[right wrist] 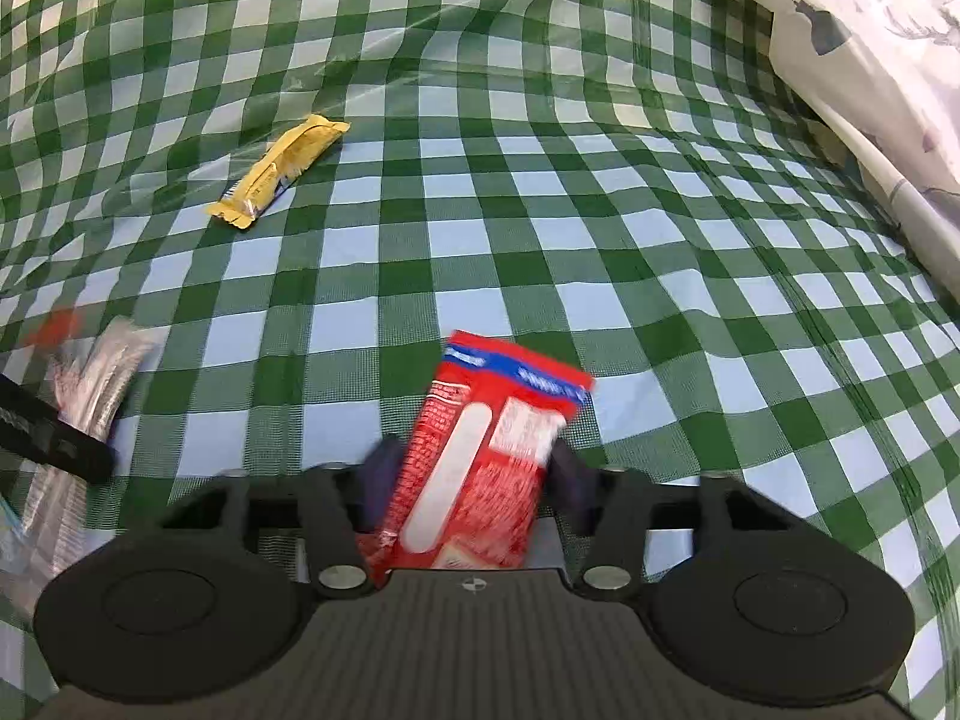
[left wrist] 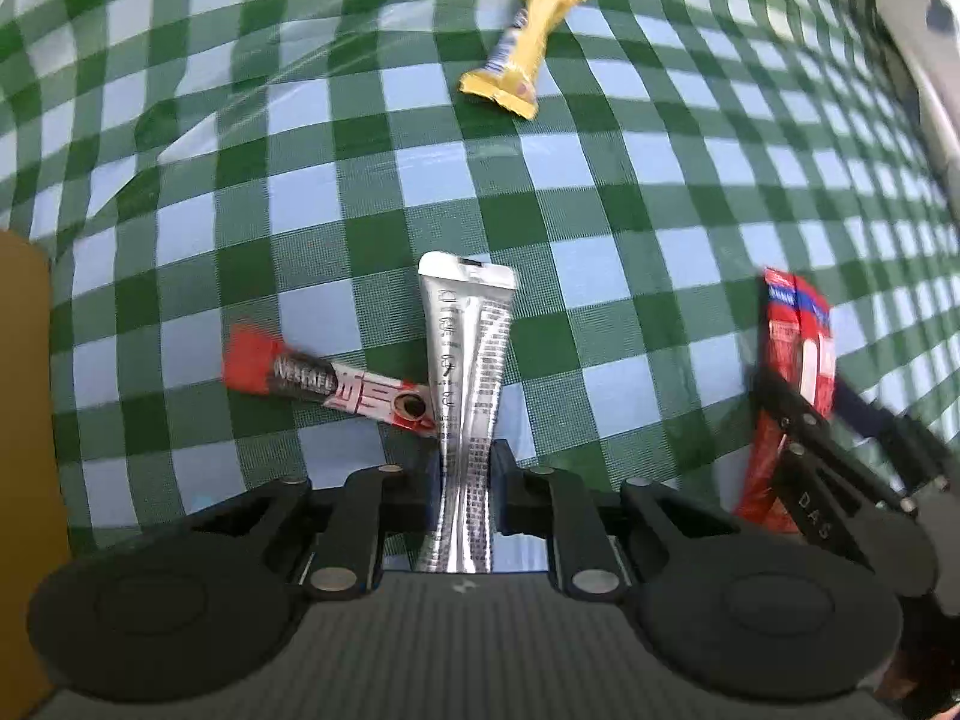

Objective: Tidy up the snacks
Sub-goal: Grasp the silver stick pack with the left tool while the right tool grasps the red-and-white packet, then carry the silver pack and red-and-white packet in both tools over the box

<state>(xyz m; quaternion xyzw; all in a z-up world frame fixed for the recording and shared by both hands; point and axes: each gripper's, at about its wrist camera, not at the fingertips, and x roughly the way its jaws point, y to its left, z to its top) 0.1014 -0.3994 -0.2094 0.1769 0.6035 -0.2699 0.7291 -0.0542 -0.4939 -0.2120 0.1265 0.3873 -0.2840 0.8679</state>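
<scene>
Nearest in the left wrist view, the left tool (left wrist: 465,483) has its black fingers clamped on a long silver foil sachet (left wrist: 465,360); the sachet's lower end disappears behind the tool's body, while its sealed top reaches out over the green-and-white checked tablecloth (left wrist: 372,180) on the table. Just beside the sachet, touching its left edge, lies a slim red-and-black coffee stick (left wrist: 324,387), its far red end blurred. At the left edge a tan surface (left wrist: 24,420) is cut off and cannot be identified.

In the right wrist view, the right tool (right wrist: 474,480) is closed on a flat red snack packet with a blue band (right wrist: 486,450); motion blur makes its print unreadable and its bottom is hidden by the tool.

Farther out, well apart from both, a yellow wrapped candy bar (left wrist: 522,42) lies alone on the cloth. Beyond, at the right, a pale printed fabric (right wrist: 870,60) runs out of frame.
</scene>
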